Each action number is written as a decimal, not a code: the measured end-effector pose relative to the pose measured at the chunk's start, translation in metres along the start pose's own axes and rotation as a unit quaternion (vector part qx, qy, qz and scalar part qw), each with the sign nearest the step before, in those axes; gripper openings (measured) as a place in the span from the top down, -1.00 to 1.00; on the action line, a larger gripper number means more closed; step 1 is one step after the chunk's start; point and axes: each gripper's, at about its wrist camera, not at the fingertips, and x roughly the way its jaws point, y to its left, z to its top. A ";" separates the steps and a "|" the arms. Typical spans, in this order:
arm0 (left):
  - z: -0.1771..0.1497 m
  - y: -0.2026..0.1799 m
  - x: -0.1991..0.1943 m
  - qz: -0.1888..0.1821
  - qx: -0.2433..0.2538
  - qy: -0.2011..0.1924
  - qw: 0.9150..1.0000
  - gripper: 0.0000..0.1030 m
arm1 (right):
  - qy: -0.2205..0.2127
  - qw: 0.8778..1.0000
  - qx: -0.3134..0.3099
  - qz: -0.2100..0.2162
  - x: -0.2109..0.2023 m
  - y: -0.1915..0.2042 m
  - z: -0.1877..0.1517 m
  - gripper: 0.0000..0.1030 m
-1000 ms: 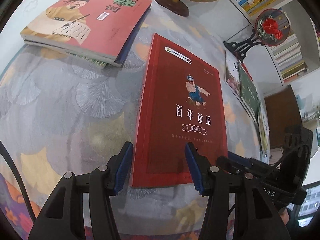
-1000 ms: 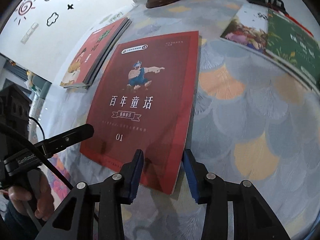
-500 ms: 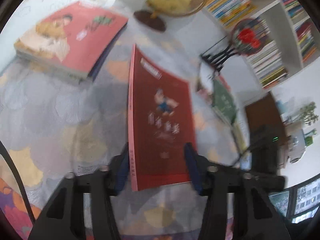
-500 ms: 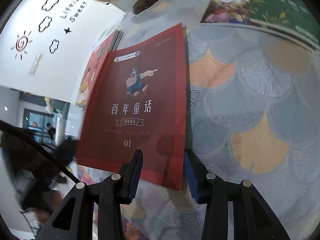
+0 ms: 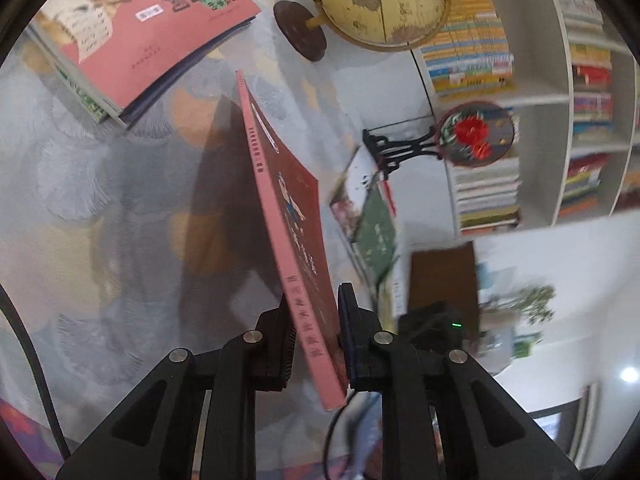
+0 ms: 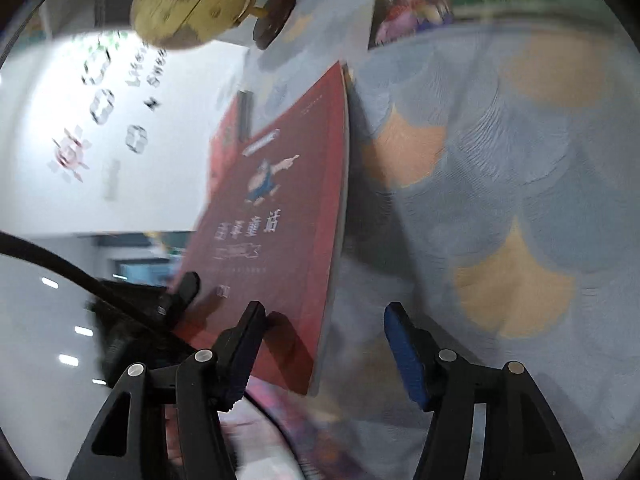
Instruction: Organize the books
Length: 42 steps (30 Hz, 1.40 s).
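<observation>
My left gripper [image 5: 316, 332] is closing, its pads pinching the near corner of the dark red book [image 5: 296, 216], which is tipped up on edge above the patterned tablecloth [image 5: 100, 200]. My right gripper [image 6: 324, 352] is opening, pads clear of the book's free edge that sits between them. Beyond, a stack of books [image 5: 136, 28] topped by a salmon cover lies left, a globe [image 5: 380, 0] stands behind, and more books [image 5: 372, 224] lie right, beside a bookshelf [image 5: 560, 100].
</observation>
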 end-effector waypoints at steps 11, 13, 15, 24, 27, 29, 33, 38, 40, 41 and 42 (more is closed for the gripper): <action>-0.015 -0.023 0.008 0.169 0.121 0.010 0.978 0.69 | -0.017 0.989 -0.132 -0.071 0.015 0.045 -0.004 0.44; -0.023 -0.035 0.012 0.196 0.160 0.010 0.968 0.69 | -0.030 0.969 -0.207 -0.131 0.016 0.067 -0.018 0.44; -0.033 -0.045 0.014 0.220 0.198 0.007 0.955 0.60 | -0.036 0.954 -0.252 -0.159 0.015 0.080 -0.029 0.44; -0.034 -0.067 -0.001 0.208 0.250 -0.009 0.945 0.55 | -0.062 0.922 -0.342 -0.172 -0.002 0.123 -0.065 0.45; -0.023 -0.063 -0.005 0.184 0.244 0.005 0.952 0.56 | -0.075 0.929 -0.324 -0.165 -0.001 0.120 -0.063 0.45; -0.018 -0.061 -0.005 0.169 0.246 0.023 0.954 0.56 | -0.085 0.934 -0.303 -0.170 0.001 0.117 -0.059 0.45; -0.010 -0.065 -0.014 0.159 0.273 0.034 0.948 0.54 | -0.117 0.932 -0.288 -0.188 0.004 0.128 -0.066 0.45; 0.005 -0.068 -0.030 0.140 0.302 0.043 0.942 0.55 | -0.146 0.908 -0.319 -0.230 0.015 0.161 -0.079 0.45; 0.013 -0.070 -0.039 0.124 0.309 0.044 0.942 0.54 | -0.158 0.906 -0.317 -0.233 0.016 0.170 -0.082 0.45; 0.017 -0.072 -0.045 0.115 0.314 0.041 0.942 0.54 | -0.169 0.905 -0.315 -0.232 0.015 0.178 -0.084 0.44; 0.022 -0.074 -0.053 0.106 0.319 0.035 0.941 0.55 | -0.180 0.903 -0.316 -0.228 0.014 0.186 -0.086 0.44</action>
